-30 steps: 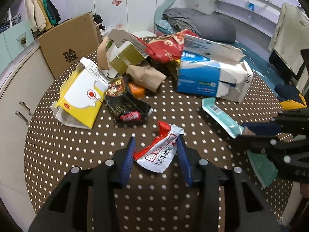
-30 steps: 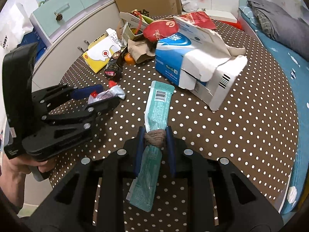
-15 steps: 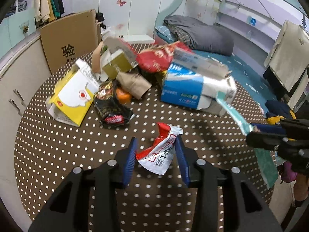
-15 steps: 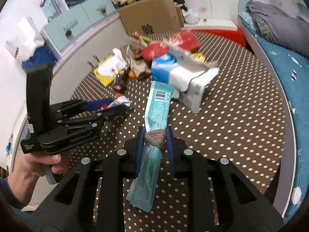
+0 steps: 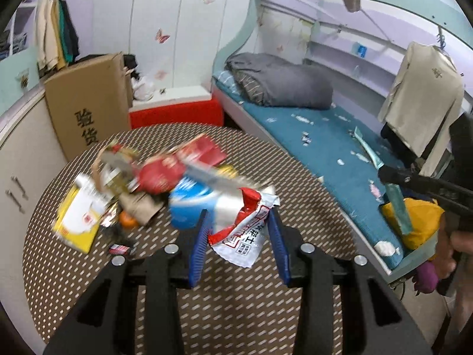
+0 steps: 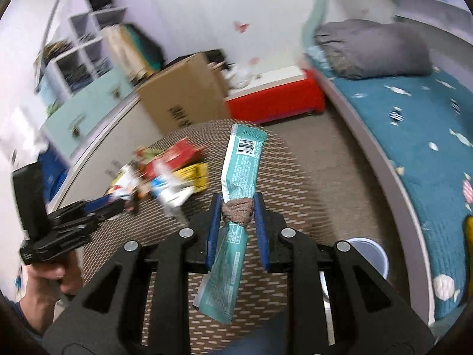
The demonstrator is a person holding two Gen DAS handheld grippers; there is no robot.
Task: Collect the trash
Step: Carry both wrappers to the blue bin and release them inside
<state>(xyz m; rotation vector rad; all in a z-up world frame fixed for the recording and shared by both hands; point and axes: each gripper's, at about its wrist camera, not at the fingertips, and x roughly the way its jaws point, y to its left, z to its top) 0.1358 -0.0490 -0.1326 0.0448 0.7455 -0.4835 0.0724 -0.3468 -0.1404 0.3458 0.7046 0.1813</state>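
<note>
Even indoor light, fisheye-dark corners — motion blur smears the table's litter, seemingly boxes.

Left cam rides my left gripper, angled down across the dotted table toward the bed. Right cam sits further right, same downward tilt. Both share table, cardboard box, bed; each sees the other gripper.

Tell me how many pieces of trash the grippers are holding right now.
2. A red-and-white wrapper sits between the fingers of the left gripper; a teal wrapper is pinched in the right gripper. The rest stays piled on the dotted table.
</note>
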